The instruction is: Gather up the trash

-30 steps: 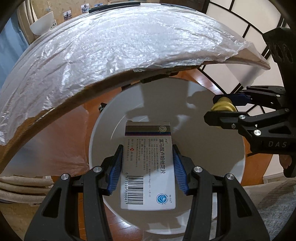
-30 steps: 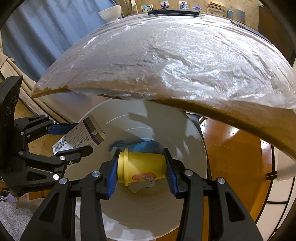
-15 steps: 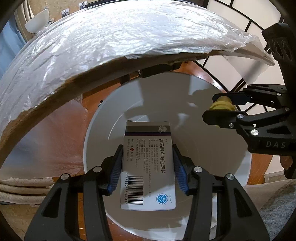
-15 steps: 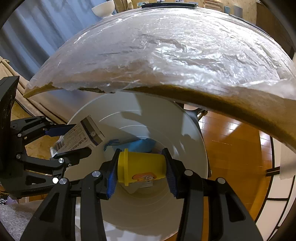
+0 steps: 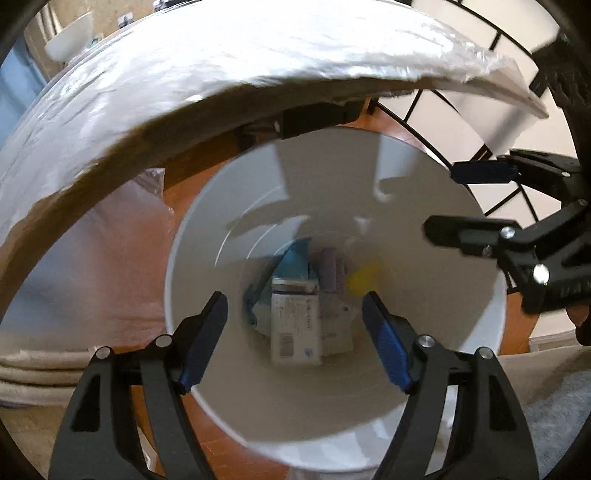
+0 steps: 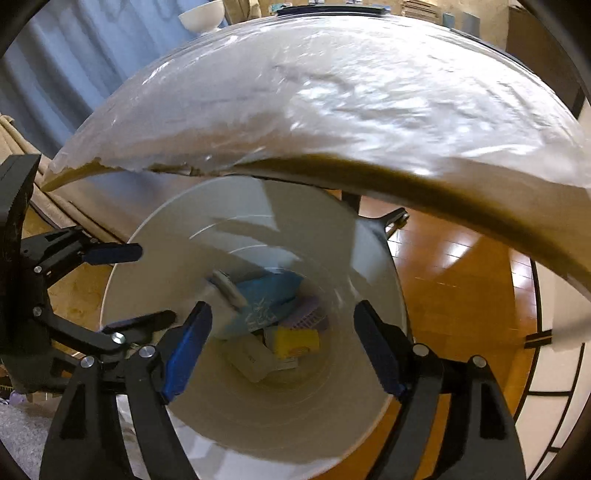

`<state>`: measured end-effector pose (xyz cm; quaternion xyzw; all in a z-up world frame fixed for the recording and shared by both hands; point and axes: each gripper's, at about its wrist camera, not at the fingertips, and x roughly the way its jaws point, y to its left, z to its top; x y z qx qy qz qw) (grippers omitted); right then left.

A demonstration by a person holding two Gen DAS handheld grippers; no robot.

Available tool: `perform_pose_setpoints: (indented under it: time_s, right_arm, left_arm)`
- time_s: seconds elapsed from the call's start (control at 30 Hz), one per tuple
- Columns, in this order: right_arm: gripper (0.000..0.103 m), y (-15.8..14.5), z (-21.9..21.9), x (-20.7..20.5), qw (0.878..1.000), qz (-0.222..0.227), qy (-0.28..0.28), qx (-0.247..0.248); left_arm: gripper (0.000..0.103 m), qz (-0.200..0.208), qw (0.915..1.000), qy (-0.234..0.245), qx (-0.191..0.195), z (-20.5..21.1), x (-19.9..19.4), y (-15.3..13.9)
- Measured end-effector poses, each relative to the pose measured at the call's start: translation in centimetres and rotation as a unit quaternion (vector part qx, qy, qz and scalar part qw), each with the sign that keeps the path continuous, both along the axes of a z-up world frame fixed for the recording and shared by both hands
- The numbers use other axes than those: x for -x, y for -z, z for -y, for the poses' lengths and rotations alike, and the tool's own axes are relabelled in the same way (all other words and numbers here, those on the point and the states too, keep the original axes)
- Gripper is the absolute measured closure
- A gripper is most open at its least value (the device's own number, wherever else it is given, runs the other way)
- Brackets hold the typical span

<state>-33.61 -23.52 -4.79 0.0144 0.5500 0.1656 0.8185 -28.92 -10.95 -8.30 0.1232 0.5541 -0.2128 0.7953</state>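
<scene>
A white trash bin (image 5: 491,306) (image 6: 373,236) stands on the floor below both grippers. My left gripper (image 5: 293,299) (image 6: 157,284) hangs over it, jaws opening, nothing between the pads. The white medicine box (image 5: 295,325) lies blurred in the bin's bottom; in the right wrist view it is a white streak (image 6: 223,295). My right gripper (image 6: 282,310) (image 5: 454,201) is also opening and empty. The yellow tub (image 6: 297,341) (image 5: 364,277) rests at the bottom among a blue packet (image 6: 266,291) and a purple item (image 6: 310,317).
A table covered in clear plastic film (image 5: 221,74) (image 6: 369,92) overhangs the bin's far side. A white bowl (image 5: 70,37) (image 6: 203,14) sits on it. Wooden floor (image 6: 443,277) lies to the right, a beige rug (image 5: 33,369) to the left.
Both grippers opened. The medicine box left the left jaws and the yellow tub left the right jaws; both dropped into the bin.
</scene>
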Motion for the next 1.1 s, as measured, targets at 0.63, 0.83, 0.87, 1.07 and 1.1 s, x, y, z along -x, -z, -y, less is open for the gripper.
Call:
perform_pose_setpoints:
  time_s: [0.63, 0.83, 0.87, 1.07, 1.1]
  right_arm:
    - [0.004, -9.5, 12.5, -17.8, 0.98, 0.119, 0.146, 0.063]
    - [0.004, -7.7, 16.6, -22.9, 0.976, 0.104, 0.176, 0.075]
    - [0.004, -7.3, 17.1, -23.4, 0.975, 0.099, 0.181, 0.077]
    - [0.004, -6.4, 18.5, -24.6, 0.973, 0.102, 0.186, 0.092]
    - [0.004, -6.4, 18.6, -24.7, 0.973, 0.102, 0.186, 0.092]
  left_arm:
    - [0.002, 0.184, 0.9639, -0.186, 0.052, -10.1, -18.8, -13.1]
    - [0.002, 0.151, 0.9608, -0.23, 0.032, -11.5, -25.5, -10.4]
    - [0.002, 0.145, 0.9613, -0.233, 0.028, -11.7, -26.1, -9.9]
    - [0.001, 0.125, 0.962, -0.243, 0.012, -12.1, -27.2, -8.1]
    - [0.001, 0.125, 0.9621, -0.242, 0.011, -11.9, -27.1, -8.2]
